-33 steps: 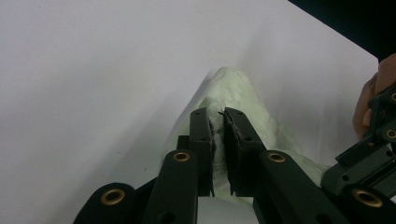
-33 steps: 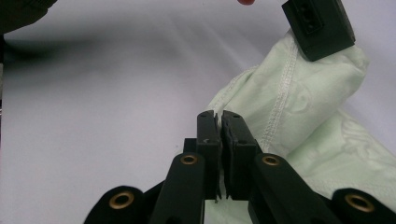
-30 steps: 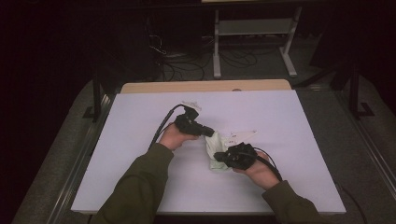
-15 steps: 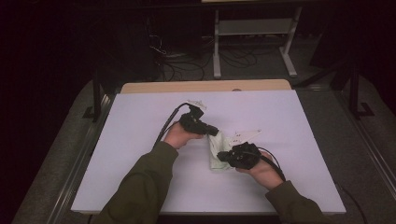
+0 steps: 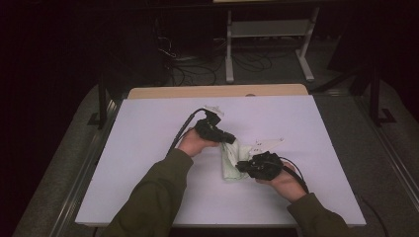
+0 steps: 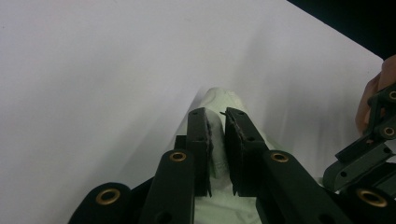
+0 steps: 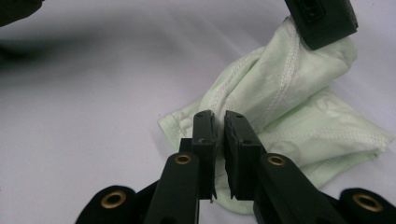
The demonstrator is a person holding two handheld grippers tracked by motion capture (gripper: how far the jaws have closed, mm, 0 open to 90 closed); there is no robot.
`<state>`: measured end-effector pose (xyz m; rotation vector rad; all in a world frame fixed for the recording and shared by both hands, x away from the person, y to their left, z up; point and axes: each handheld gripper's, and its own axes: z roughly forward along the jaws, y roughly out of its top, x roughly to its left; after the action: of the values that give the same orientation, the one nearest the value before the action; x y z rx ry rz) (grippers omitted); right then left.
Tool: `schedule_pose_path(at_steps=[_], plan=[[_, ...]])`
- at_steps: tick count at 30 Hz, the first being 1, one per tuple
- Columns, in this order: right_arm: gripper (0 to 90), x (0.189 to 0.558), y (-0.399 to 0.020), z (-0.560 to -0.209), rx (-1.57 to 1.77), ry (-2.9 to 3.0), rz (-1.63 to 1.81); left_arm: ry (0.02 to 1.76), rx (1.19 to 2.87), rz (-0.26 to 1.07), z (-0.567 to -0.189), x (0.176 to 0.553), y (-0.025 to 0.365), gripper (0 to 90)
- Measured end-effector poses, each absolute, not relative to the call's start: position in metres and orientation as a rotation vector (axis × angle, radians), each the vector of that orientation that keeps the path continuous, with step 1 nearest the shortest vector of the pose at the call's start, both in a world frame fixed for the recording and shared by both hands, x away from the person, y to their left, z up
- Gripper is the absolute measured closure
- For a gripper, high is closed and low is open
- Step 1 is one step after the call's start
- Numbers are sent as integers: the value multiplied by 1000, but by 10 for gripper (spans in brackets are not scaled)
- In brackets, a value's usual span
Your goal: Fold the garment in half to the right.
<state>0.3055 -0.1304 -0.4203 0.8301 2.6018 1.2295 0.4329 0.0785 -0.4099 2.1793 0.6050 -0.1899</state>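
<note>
Claws (image 5: pixel 237 139) (image 5: pixel 243 168) nipping green cloth (image 5: pixel 231 159), stitched seams clear in right gripper view

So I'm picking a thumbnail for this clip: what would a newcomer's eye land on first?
The pale green cloth, bunched at the middle of the white table, stands out at once. The left gripper meets its far end and the right gripper its near end, each with narrow jaws on a fold. Behind the table, a dark floor strewn with cables frames it all.
</note>
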Motion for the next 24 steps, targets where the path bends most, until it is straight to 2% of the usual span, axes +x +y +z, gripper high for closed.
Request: schedule_pose_path(at_steps=[24], plan=[[812, 303, -154, -425, 871, 2596, 1187, 572, 2188, -182, -410, 435, 50, 781]])
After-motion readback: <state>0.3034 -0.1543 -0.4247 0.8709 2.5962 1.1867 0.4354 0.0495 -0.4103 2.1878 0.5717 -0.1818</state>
